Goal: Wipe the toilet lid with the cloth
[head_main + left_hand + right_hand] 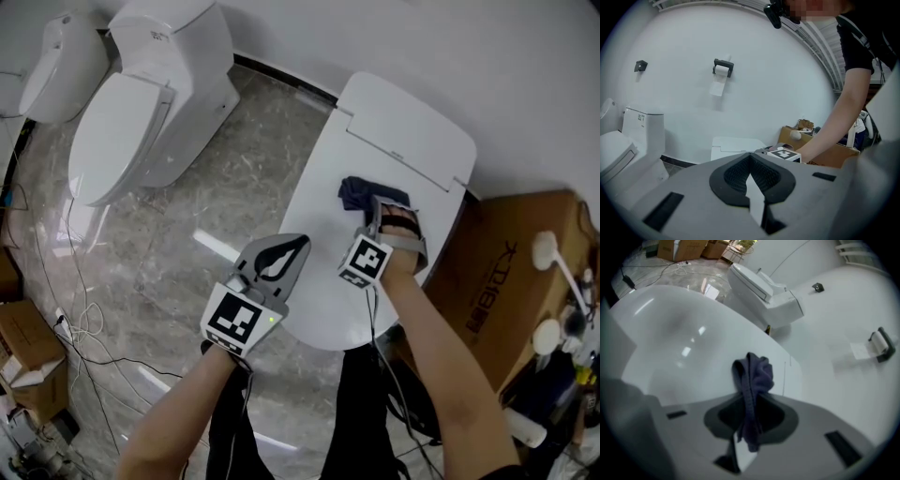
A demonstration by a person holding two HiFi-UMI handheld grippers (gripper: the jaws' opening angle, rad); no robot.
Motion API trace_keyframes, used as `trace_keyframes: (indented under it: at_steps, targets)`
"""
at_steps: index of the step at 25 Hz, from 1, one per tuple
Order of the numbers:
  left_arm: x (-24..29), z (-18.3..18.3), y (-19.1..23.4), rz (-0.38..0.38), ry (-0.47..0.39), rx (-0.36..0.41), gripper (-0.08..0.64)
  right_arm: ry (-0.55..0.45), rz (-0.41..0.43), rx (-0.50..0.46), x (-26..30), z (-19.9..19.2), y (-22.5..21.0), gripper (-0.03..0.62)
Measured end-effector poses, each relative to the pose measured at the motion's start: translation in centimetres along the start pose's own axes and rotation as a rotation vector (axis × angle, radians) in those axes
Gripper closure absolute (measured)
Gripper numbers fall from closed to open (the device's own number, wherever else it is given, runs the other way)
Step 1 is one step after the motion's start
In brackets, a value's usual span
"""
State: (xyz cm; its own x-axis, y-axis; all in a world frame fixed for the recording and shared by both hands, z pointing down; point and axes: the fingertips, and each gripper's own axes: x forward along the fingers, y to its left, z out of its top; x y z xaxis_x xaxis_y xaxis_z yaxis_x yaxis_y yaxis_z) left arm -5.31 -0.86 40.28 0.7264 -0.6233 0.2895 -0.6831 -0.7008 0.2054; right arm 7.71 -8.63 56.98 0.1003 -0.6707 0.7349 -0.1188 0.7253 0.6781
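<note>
Closed, empty left claw (751,157)

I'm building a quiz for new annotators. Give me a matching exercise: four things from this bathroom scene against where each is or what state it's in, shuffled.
Things:
1. cloth
2. left gripper
3. toilet paper
4. cardboard box

Place or state:
A. on a wall holder
B. shut, empty
C. held by the right gripper
D. beside the toilet

Pairs: 1-C, 2-B, 3-A, 4-D
</note>
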Motion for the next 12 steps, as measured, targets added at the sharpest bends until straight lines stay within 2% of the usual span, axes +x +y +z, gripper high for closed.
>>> trace_keyframes:
  at_steps: [6, 12]
  targets:
    - [-0.9, -0.8, -0.8, -0.024, 0.013, -0.017, 0.548, 0.01, 0.006, 0.014, -1.2, 0.5, 1.5, 0.512]
    - [-1.3, -1.3, -1.5, -0.068, 0.028, 0.006, 0.548, 0.013, 0.005, 0.022, -2.5, 1.4, 3.2, 0.511]
